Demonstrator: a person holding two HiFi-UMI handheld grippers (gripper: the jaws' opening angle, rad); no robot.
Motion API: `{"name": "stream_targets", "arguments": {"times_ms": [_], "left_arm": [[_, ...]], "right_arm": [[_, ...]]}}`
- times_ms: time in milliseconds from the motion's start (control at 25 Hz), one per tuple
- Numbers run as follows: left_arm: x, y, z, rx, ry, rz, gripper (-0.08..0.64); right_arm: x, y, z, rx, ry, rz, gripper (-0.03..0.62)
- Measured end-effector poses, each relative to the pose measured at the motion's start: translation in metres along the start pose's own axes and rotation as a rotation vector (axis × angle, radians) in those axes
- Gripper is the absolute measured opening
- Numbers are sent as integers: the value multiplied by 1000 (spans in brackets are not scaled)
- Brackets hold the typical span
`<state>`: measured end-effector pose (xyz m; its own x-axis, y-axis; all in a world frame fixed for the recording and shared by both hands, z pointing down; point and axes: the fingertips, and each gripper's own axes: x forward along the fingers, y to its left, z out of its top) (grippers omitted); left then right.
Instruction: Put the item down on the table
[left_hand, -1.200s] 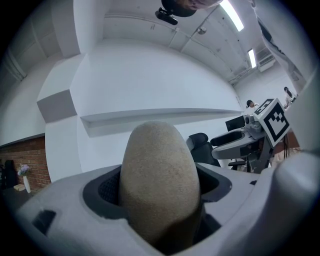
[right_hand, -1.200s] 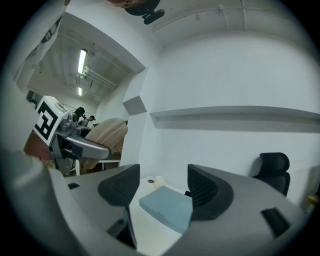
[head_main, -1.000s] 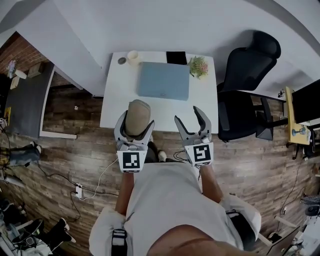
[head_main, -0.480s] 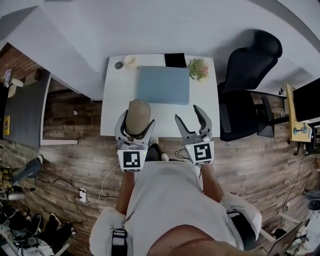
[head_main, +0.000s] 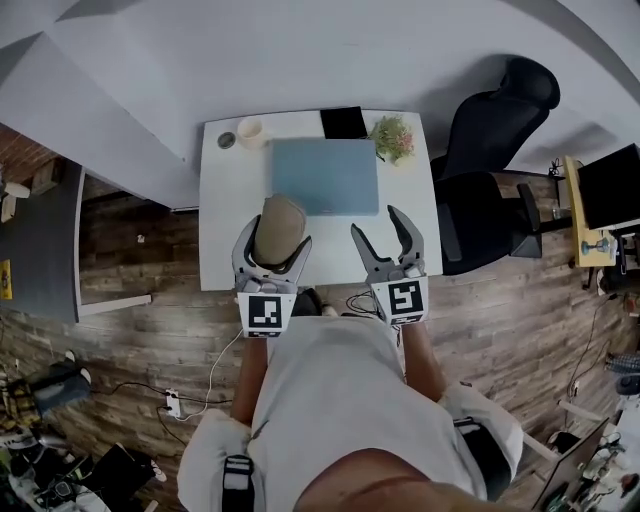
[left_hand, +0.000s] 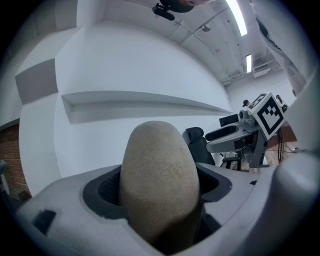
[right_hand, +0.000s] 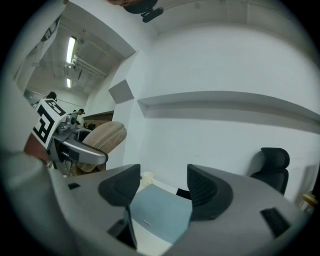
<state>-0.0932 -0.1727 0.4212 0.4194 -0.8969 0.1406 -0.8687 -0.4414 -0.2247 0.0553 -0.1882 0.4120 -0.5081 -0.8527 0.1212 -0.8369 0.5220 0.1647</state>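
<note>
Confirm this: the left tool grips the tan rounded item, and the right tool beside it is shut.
Not quite: the right tool is open, not shut. The right gripper view shows its jaws apart, holding nothing. The left tool does grip the tan rounded item.

I note a white table (head_main: 225, 225) with a blue-grey pad (head_main: 325, 177) lying at its centre. Along the far edge I see a dark disc (head_main: 227, 140), a pale cup (head_main: 250, 131), a flat black rectangle (head_main: 344, 122) and a small plant (head_main: 392, 137).
</note>
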Motion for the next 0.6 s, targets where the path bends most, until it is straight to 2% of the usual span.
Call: {"name": "stream_targets", "arguments": {"times_ms": [360,600], "left_arm": [[33,5,-48,-30,61,-178,405],[46,-6,-103,-66,150,-287,405]], "right_arm": [[27,4,-37,14,138,-51,296],[36,14,-72,30,240,-74,293]]}}
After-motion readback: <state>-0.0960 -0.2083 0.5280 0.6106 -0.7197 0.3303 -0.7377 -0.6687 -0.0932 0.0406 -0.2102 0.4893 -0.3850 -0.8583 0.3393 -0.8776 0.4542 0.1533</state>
